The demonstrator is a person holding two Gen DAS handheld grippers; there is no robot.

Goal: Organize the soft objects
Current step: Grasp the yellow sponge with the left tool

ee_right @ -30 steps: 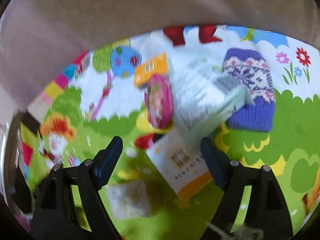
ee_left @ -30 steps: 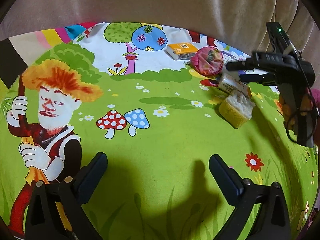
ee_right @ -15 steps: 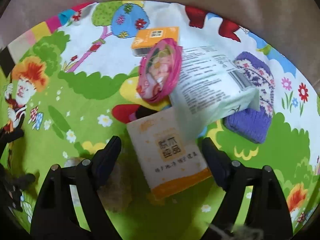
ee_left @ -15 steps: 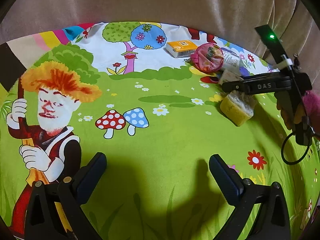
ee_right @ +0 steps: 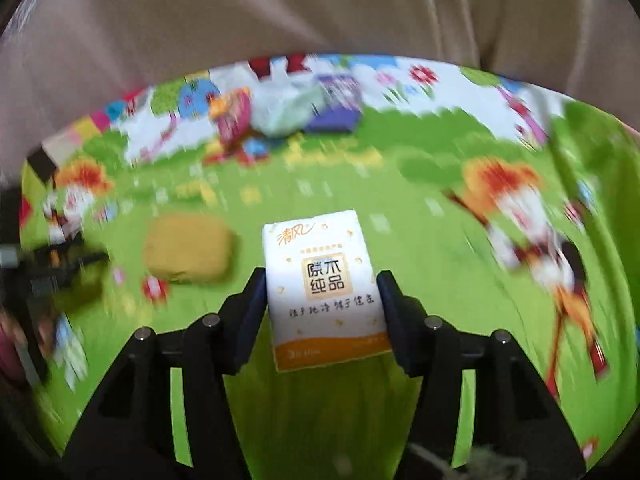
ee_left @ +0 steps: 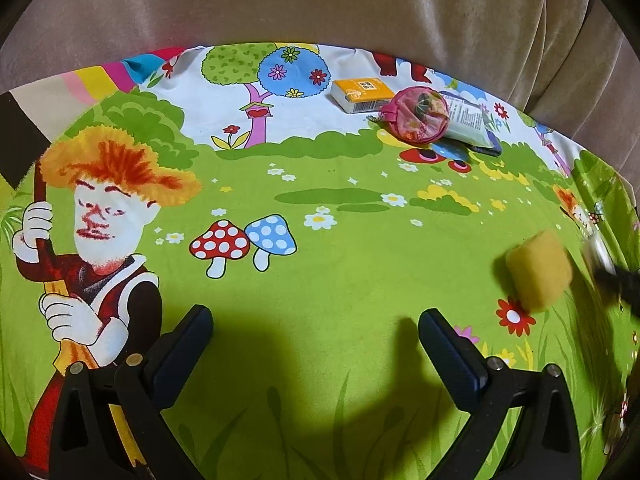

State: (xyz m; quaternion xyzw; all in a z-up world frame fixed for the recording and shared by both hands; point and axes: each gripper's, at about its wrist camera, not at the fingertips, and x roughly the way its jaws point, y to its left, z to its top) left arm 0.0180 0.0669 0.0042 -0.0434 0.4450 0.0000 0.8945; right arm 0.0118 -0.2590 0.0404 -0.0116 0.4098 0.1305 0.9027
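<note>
My right gripper (ee_right: 322,294) is shut on a white-and-orange tissue pack (ee_right: 324,280) and holds it above the cartoon-print cloth (ee_right: 420,240). A yellow sponge (ee_right: 188,250) lies just left of it; it also shows in the left wrist view (ee_left: 538,270), blurred, at the right. My left gripper (ee_left: 316,340) is open and empty over the green part of the cloth (ee_left: 320,280). At the back lie an orange tissue pack (ee_left: 362,94), a pink round pouch (ee_left: 416,116) and a pale wipes pack (ee_left: 466,120).
A purple knit item (ee_right: 340,108) lies at the back beside the wipes pack. Brown sofa cushions (ee_left: 320,4) rise behind the cloth. The right gripper's dark body (ee_left: 620,284) is blurred at the right edge of the left wrist view.
My right gripper has closed on the white-and-orange tissue pack and pulled it back from the pile, toward the front right. The sponge now sits nearer the front. My left gripper has stayed still.
</note>
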